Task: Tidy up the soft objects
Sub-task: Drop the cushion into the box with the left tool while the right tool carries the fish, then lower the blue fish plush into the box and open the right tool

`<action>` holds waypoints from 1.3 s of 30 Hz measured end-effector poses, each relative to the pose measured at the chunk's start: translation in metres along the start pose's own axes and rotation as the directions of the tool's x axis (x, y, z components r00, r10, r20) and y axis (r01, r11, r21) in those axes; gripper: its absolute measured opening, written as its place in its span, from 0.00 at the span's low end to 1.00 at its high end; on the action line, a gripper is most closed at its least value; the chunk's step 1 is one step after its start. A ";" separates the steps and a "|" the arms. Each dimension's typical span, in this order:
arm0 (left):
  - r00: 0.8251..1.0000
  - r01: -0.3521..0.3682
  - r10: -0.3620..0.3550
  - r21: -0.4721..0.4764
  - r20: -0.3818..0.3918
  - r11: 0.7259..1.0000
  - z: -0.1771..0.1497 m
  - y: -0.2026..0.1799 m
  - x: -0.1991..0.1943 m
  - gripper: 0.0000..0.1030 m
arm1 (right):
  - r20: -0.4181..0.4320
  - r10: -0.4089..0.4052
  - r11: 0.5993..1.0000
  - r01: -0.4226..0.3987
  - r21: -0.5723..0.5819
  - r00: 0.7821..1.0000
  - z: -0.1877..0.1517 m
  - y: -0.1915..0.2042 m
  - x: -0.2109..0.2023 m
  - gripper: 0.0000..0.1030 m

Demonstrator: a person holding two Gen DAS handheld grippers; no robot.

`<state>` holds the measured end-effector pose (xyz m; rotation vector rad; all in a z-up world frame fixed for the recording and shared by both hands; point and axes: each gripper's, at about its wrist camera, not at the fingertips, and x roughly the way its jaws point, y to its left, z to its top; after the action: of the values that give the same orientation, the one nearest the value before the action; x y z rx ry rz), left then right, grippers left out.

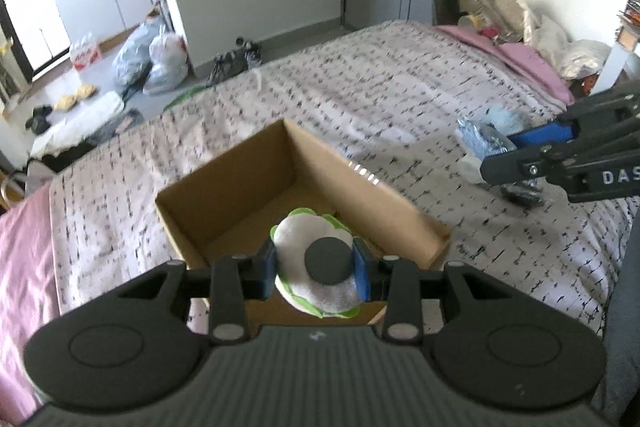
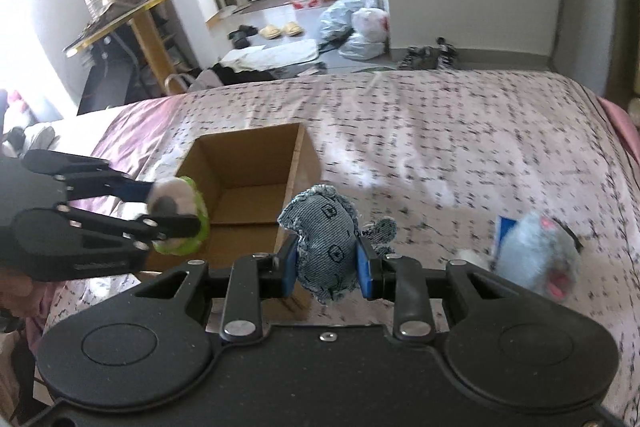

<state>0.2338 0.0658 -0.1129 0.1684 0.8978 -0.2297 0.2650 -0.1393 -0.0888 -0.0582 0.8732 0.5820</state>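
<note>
My left gripper [image 1: 316,269] is shut on a round white plush with a green frill and a dark disc [image 1: 312,263], held above the near edge of an open cardboard box [image 1: 224,183]. From the right wrist view that same plush [image 2: 180,215] hangs at the box's [image 2: 248,163] left rim. My right gripper [image 2: 328,263] is shut on a blue denim soft toy [image 2: 324,243], just right of the box's near corner. Its fingers [image 1: 536,135] show at the right edge of the left wrist view. A fluffy light-blue plush [image 2: 536,255] lies on the bed to the right.
The box sits on a bed with a pink patterned sheet [image 2: 440,131]. Bags and bottles pile at the bed's far corner [image 1: 516,15]. Beyond the bed are plastic bags [image 2: 356,27], shoes and a cluttered yellow table [image 2: 132,11] on the floor.
</note>
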 end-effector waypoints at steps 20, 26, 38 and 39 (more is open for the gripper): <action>0.993 0.043 -0.055 -0.111 -0.107 0.993 -0.005 0.026 0.026 0.48 | -0.122 0.069 0.991 -0.082 -0.101 0.990 0.031 0.047 0.055 0.29; 0.993 0.039 -0.058 -0.172 -0.105 0.984 -0.003 0.035 0.018 0.66 | -0.153 0.072 0.990 -0.089 -0.105 0.986 0.028 0.051 0.063 0.29; 1.000 -0.022 0.018 -0.300 -0.017 0.954 -0.014 0.049 -0.019 0.78 | -0.208 0.079 0.991 -0.100 -0.094 0.975 0.026 0.058 0.076 0.29; 1.000 -0.020 0.015 -0.321 -0.018 0.947 -0.016 0.052 -0.022 0.80 | -0.212 0.074 0.991 -0.096 -0.097 0.974 0.026 0.059 0.077 0.31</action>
<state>0.2230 0.1224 -0.1027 -0.1252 0.9358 -0.0633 0.2916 -0.0472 -0.1178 -0.1816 1.0512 0.7117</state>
